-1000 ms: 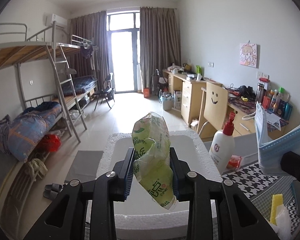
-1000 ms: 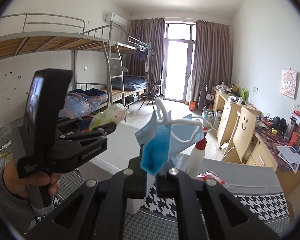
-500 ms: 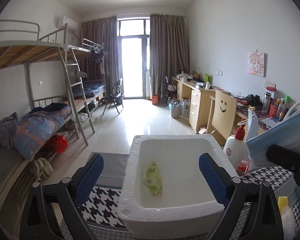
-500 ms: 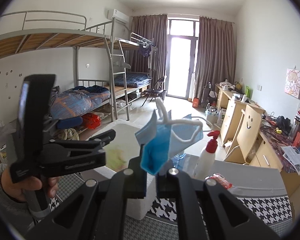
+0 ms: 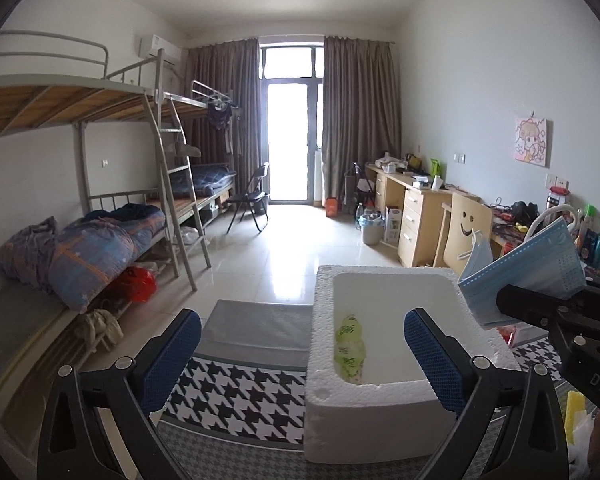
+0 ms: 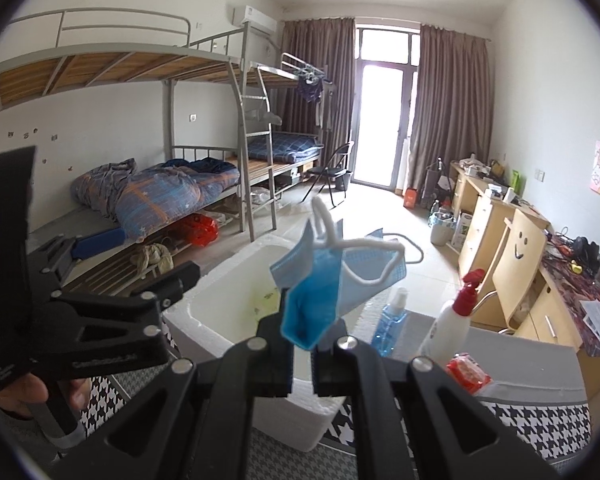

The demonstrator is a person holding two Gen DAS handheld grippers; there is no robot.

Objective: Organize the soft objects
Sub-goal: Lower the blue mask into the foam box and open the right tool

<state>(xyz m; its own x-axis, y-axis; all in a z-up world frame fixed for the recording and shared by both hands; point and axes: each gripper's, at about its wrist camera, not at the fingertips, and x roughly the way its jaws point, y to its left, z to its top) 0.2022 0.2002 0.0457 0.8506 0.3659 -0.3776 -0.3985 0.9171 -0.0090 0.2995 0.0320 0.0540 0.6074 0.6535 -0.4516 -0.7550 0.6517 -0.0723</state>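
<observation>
A white foam box (image 5: 384, 400) stands on the houndstooth table cloth; it also shows in the right wrist view (image 6: 220, 304). A green soft packet (image 5: 350, 346) lies inside it. My left gripper (image 5: 300, 360) is open and empty, over the box's left wall. My right gripper (image 6: 302, 354) is shut on a blue face mask (image 6: 332, 276) and holds it above the box's right side. The mask (image 5: 528, 268) and right gripper show at the right of the left wrist view.
A white bottle with a red pump (image 6: 452, 316), a blue bottle (image 6: 392, 316) and a red packet (image 6: 468, 372) stand right of the box. A yellow sponge (image 5: 574, 416) lies at the near right. Bunk beds stand left, desks right.
My left gripper opened and let go of the green packet, which dropped into the foam box. The gripper then shifted left. My right gripper brought the mask closer over the box.
</observation>
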